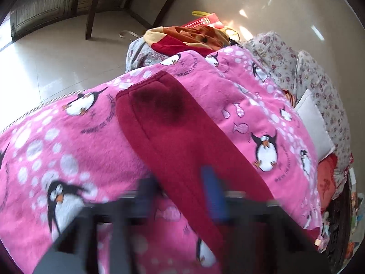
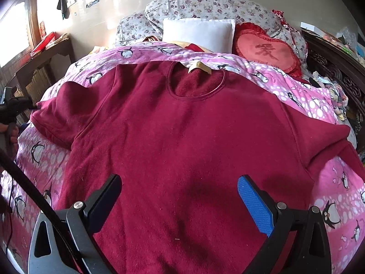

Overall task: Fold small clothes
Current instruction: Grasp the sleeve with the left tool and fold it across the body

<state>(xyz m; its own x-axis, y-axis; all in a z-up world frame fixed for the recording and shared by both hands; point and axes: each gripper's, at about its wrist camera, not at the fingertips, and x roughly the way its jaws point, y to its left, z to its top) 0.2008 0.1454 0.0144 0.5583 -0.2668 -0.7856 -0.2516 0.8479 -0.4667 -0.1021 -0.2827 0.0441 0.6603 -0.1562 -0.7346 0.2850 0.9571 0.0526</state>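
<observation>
A dark red long-sleeved top lies flat, front up, on a pink penguin blanket, collar at the far side. My right gripper hovers wide open over its lower middle, holding nothing. In the right wrist view my left gripper is at the far left, at the cuff of the top's left sleeve. In the left wrist view that sleeve runs away from my blurred left gripper, whose fingers lie on either side of it; the grip itself is too blurred to read.
A white pillow, a red heart cushion and floral bedding lie at the head of the bed. A dark wooden table stands at the left, carved furniture at the right. Piled clothes lie past the blanket.
</observation>
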